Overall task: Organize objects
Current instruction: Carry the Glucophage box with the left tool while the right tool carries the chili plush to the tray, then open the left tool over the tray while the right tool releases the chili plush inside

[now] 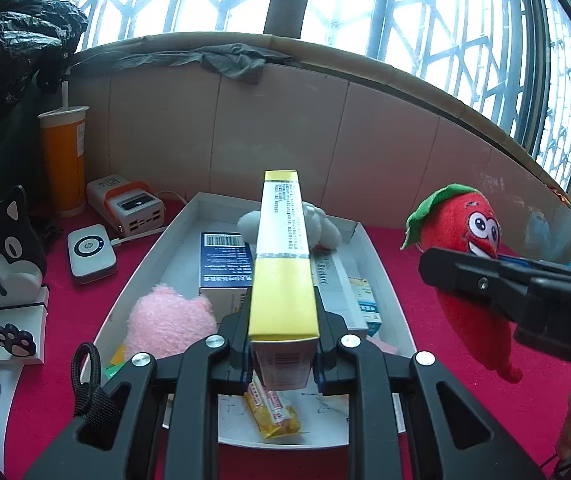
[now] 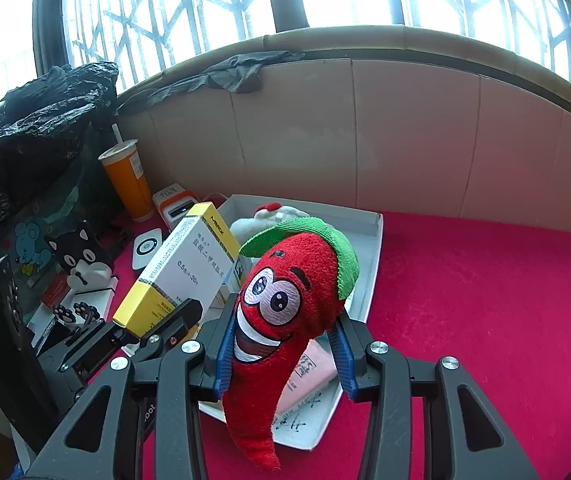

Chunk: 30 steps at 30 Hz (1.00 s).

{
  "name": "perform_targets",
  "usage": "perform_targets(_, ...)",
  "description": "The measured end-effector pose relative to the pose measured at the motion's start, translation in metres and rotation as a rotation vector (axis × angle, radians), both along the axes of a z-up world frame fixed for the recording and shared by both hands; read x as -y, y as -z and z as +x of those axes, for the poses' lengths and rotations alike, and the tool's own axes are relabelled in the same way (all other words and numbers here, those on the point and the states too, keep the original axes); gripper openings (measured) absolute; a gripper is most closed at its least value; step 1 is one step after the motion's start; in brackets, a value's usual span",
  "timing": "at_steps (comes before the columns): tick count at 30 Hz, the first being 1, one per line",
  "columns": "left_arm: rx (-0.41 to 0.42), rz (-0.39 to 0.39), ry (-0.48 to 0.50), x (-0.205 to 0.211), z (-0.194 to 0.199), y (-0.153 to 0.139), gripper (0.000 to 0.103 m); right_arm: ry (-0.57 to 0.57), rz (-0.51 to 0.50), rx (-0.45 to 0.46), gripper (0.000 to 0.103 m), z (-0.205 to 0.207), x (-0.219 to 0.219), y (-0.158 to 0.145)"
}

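Note:
My left gripper (image 1: 283, 344) is shut on a long yellow and white medicine box (image 1: 281, 240), held above a white tray (image 1: 145, 264) on the red cloth. To the right, my right gripper (image 1: 437, 272) grips a red chili plush (image 1: 465, 220) with a green cap. In the right wrist view the right gripper (image 2: 283, 344) is shut on the chili plush (image 2: 285, 280) around its middle, its tail hanging below the blue pads. It hangs over the tray's (image 2: 369, 264) right part. The box (image 2: 189, 264) and left gripper (image 2: 157, 328) show at left.
Inside the tray lie a pink plush (image 1: 169, 320), a blue box (image 1: 225, 268), a white plush (image 1: 325, 228) and a yellow packet (image 1: 273, 412). Left of it stand an orange cup (image 1: 65, 156), a power bank (image 1: 133, 208) and a black cat figurine (image 1: 3, 248). A tiled wall rises behind.

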State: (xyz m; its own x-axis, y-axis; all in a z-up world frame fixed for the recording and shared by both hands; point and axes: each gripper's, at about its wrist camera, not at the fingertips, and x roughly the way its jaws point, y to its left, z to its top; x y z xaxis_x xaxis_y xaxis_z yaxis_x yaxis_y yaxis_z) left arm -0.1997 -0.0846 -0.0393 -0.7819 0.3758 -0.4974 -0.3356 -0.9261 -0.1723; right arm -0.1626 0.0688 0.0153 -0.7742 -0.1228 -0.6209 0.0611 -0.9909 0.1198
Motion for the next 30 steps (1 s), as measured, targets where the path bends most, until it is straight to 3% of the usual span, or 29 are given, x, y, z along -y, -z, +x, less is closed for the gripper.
perform_targets(15, -0.007, -0.031, 0.009, 0.009, -0.035, -0.015, 0.021, 0.012, -0.023, 0.029, 0.045, -0.047, 0.002, -0.002)
perform_targets(26, 0.025, -0.018, 0.022, 0.012, -0.066, -0.016, 0.02, 0.003, -0.029, 0.067, 0.045, -0.078, 0.014, 0.013)
perform_targets(28, 0.024, -0.015, 0.013, 0.015, -0.067, -0.014, 0.026, 0.012, -0.026, 0.066, 0.051, -0.083, 0.015, 0.017)
perform_targets(30, 0.033, -0.011, -0.012, 0.019, -0.069, -0.012, 0.042, 0.031, -0.028, 0.071, 0.054, -0.086, 0.012, 0.02)
